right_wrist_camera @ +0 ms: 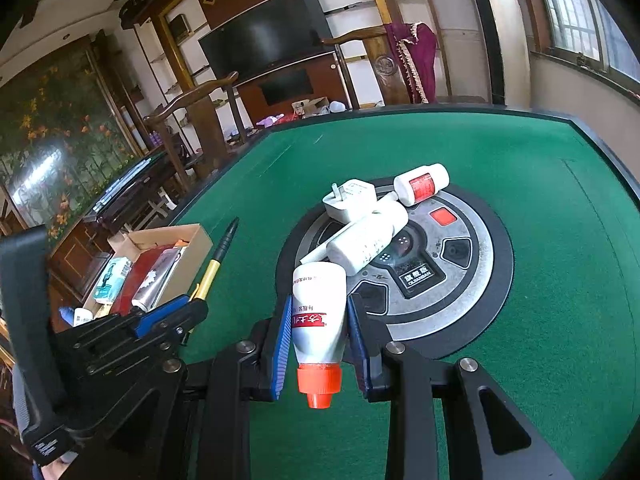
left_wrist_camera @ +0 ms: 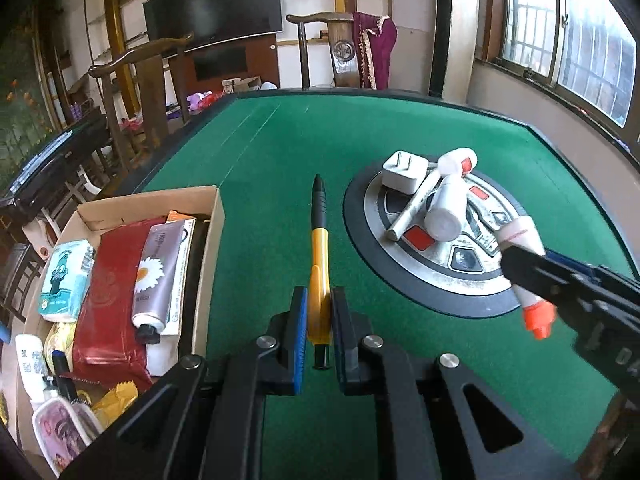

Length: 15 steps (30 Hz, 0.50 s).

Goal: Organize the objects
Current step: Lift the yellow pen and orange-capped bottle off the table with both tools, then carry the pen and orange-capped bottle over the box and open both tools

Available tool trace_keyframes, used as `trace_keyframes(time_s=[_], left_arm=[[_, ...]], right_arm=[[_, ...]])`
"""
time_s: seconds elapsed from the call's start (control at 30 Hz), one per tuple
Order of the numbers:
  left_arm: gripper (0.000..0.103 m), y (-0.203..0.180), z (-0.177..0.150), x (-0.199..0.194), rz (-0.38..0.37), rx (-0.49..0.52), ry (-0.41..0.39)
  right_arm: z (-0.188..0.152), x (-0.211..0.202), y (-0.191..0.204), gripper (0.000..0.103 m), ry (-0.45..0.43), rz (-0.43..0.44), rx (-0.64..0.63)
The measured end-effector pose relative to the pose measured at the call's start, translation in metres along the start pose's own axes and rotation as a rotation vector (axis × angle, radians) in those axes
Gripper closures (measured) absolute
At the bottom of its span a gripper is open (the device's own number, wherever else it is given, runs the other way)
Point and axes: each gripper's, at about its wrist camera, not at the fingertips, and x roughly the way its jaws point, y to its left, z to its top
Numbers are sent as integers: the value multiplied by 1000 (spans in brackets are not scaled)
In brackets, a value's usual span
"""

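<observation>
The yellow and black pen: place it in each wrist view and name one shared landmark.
Left wrist: the yellow and black pen sits bottom centre, clamped in the left gripper.
Right wrist: the pen is at left, beside the cardboard box.
Shared landmark: the round control panel.

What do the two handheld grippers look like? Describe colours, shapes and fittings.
Both the left gripper and right gripper are matte black, angular linkage frames with triangular cut-outs, round silver pivot bolts, and flat fingers faced with ribbed blue pads. No cables, sleeves or hands show.
</observation>
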Motion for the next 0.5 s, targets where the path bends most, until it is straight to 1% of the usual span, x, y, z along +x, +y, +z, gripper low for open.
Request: trace_keyframes(time_s=[0.23,0.5], left_arm=[[92,8,-5,-26,-4,-12,-31],[92,40,-4,-59,3,-48,-78]], right_arm=[[-1,-3,10,73,-4,24,-10],[-12,-5,52,73,2,74,-65]])
